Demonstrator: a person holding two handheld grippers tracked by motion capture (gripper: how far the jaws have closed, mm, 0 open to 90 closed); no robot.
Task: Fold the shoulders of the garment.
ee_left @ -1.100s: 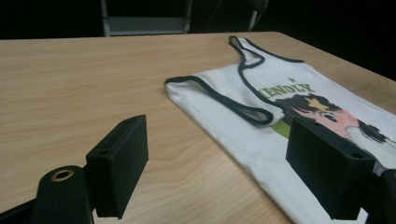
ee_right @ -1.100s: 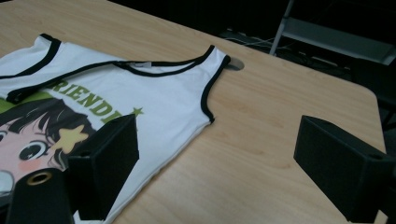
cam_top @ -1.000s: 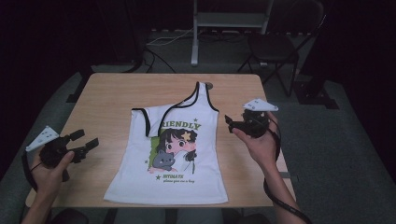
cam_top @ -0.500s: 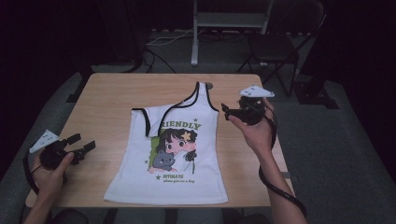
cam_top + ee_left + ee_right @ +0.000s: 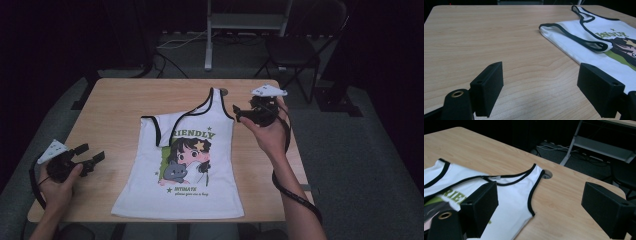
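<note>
On the desk [image 5: 115, 105] the shirt [image 5: 185, 170] lay flat, print up, long axis running from your edge to the far edge, hem nearest you. One shoulder strap [image 5: 162, 125] was folded over onto the chest; the other strap [image 5: 220, 102] stretched straight toward the far side.

Your right tool [image 5: 239, 114] hovered just beside that straight strap, at the shirt's upper right, jaws wide w/ nothing between them. From the right tool's own view [image 5: 536, 202] the armhole edge sat just ahead and below, strap running away toward a cable hole [image 5: 547, 174] in the desk top.

Your left tool [image 5: 90, 155] was well apart from the shirt, near the desk's left front, also wide and empty. Its own view [image 5: 540, 85] showed bare wood between the jaws, shirt off to the right, folded strap [image 5: 584, 40] ahead.

So the right hand was the nearer one. I'd guess the next move is a pinch on the straight strap or the armhole edge, approx. a short drop fwd and down. Left side would need a long reach across before it could catch the side seam.
</note>
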